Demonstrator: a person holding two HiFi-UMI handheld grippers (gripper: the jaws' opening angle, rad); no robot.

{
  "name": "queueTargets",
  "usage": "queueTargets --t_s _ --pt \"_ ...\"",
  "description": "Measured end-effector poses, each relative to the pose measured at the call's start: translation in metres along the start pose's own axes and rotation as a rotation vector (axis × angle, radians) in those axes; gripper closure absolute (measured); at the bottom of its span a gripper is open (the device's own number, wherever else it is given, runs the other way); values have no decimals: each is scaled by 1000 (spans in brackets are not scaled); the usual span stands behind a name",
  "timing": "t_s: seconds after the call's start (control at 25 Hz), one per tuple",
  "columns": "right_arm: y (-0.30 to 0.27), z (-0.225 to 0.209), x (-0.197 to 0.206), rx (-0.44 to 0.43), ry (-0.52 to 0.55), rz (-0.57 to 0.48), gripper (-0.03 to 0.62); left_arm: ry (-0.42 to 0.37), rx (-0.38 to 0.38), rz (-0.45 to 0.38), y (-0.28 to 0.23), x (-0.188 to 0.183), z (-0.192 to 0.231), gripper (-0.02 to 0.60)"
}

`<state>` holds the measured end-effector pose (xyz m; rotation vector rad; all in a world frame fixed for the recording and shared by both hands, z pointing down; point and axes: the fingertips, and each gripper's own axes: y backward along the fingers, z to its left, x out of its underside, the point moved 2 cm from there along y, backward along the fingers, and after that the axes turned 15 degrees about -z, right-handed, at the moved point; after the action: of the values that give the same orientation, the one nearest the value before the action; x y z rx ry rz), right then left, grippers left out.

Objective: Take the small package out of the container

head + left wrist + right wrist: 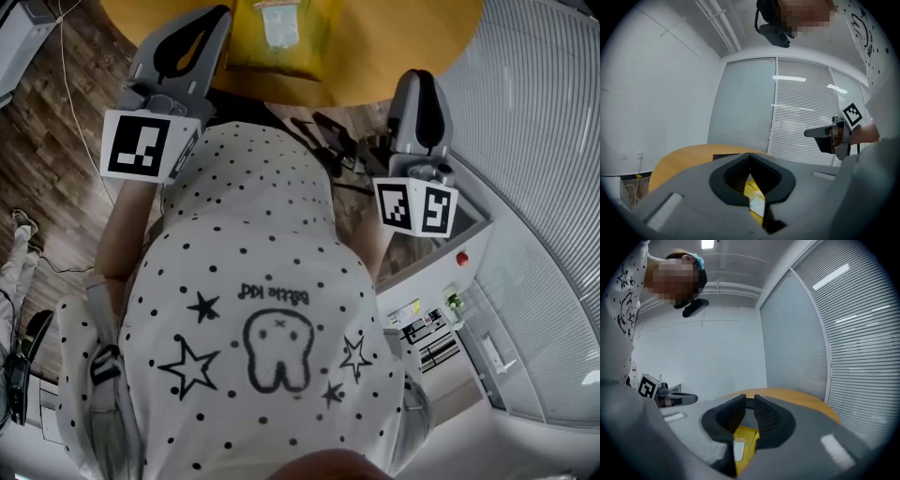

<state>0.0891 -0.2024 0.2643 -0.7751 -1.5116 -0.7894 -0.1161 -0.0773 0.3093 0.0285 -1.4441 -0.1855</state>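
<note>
A yellow container (246,37) lies on the round wooden table (394,47), and a small clear package (278,23) rests on top of it. My left gripper (223,11) hangs over the table's near edge just left of the container, its jaws shut and empty. In the left gripper view the tips (750,154) meet, with the container (753,190) and the package (757,205) showing beyond them. My right gripper (418,77) is held to the right of the container and nearer to me. Its jaws (750,398) stand slightly apart with nothing between them, and the package (739,448) lies below.
The person's spotted white shirt (253,309) fills most of the head view. Dark cables and gear (328,141) lie on the wood floor under the table edge. A wall of blinds (544,112) runs along the right. A red button (461,258) sits on a white unit.
</note>
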Motion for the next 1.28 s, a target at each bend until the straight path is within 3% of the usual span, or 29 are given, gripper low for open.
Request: queueTargets --t_s 0.32,0.56,1.28 --pt "-29 31 20 -114 -39 72 493 6 6 -11 4 8 0 574" --pt "-47 50 65 -196 -18 219 476 21 8 18 3 12 1 574" --pt "-79 49 134 -192 -87 453 441 61 37 101 -27 23 -10 574"
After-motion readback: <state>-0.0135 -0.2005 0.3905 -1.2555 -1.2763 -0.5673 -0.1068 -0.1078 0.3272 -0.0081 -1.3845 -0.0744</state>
